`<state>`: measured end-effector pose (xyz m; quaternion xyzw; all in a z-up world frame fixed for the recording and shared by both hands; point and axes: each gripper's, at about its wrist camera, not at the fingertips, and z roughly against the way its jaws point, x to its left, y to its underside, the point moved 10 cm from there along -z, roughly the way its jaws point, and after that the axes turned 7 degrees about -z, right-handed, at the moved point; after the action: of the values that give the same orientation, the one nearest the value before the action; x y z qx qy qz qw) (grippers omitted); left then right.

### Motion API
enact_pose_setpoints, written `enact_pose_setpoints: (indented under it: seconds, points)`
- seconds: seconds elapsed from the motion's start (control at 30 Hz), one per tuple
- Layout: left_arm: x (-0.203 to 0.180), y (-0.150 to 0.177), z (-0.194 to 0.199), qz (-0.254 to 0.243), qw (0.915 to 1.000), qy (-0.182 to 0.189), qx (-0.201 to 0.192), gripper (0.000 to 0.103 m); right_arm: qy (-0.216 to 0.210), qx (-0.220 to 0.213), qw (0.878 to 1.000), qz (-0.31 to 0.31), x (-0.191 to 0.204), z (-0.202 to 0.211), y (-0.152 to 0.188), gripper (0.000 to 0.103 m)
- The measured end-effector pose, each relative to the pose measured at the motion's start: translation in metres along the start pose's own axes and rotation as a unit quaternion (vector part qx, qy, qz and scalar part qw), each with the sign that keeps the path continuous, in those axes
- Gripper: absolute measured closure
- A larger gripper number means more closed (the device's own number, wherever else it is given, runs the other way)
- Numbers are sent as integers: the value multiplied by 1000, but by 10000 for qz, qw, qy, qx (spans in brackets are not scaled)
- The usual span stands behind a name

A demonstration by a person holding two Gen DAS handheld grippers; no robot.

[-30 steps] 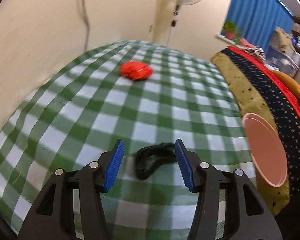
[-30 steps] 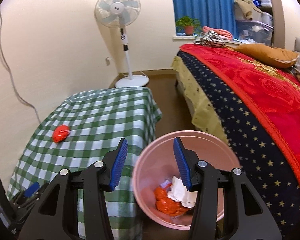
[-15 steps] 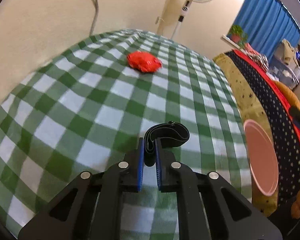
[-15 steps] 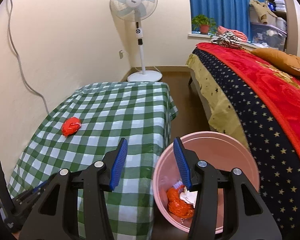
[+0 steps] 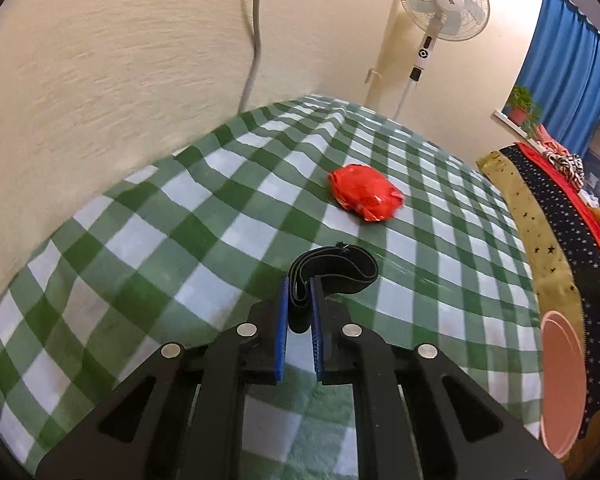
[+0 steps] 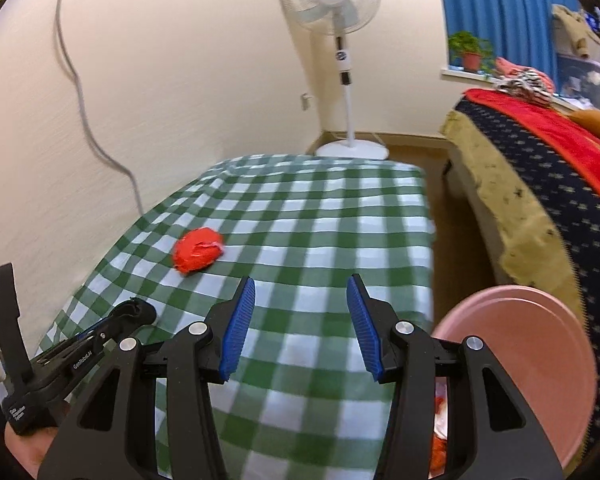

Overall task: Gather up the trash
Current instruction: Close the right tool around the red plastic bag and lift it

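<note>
My left gripper (image 5: pixel 299 286) is shut on a black loop of strap (image 5: pixel 342 270) and holds it just above the green checked tablecloth (image 5: pixel 204 224). A crumpled red wrapper (image 5: pixel 366 197) lies on the cloth beyond it; it also shows in the right wrist view (image 6: pixel 198 254). My right gripper (image 6: pixel 301 300) is open and empty above the table's near right part. The pink trash bin (image 6: pixel 540 368) stands on the floor at the table's right side, with red and white trash inside. The left gripper also shows in the right wrist view (image 6: pixel 134 312).
A bed with a red and star-patterned cover (image 6: pixel 548 184) runs along the right, close to the bin. A standing fan (image 6: pixel 332 4) is beyond the table's far end. A grey cable (image 6: pixel 84 92) hangs down the wall on the left.
My left gripper closed on the black strap and lifted it off the cloth. My right gripper moved left from above the bin to above the table, still open.
</note>
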<state>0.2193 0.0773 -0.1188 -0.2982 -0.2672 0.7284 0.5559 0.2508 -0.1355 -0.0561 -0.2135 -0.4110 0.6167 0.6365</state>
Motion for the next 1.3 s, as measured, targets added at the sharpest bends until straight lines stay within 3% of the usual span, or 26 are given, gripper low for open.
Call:
enact_pose_setpoints:
  seconds: [0.17,0.27,0.57,0.93,1.0,1.07,1.1,1.23,1.3]
  points:
    - [9,0,-7,21,9998,-172,39,93,-187,149,9997,35,23,-37,1,53]
    - [17,1,-11,86,9995,-298,95,93,-378,287,9989,58,40,-63,0,39]
    - [34,3,-17,310,9981,-473,242,93,-638,569,9955,408,84,-123,-1,21]
    - [34,3,-20,374,9979,-437,301,93,-795,1045,9889,692,112,-160,7,19]
    - [34,3,-20,365,9979,-432,304,93,-781,1112,9878,760,114,-164,9,25]
    - [34,3,-20,356,9980,-428,312,93,-807,1143,9868,820,117,-164,11,49]
    - [34,3,-20,350,9980,-429,313,93,-783,1129,9869,847,117,-163,12,56]
    - [34,3,-20,347,9981,-410,315,93,-761,1008,9881,877,114,-153,9,70]
    - [34,2,-19,355,9981,-401,314,93,-734,992,9888,845,110,-148,7,98]
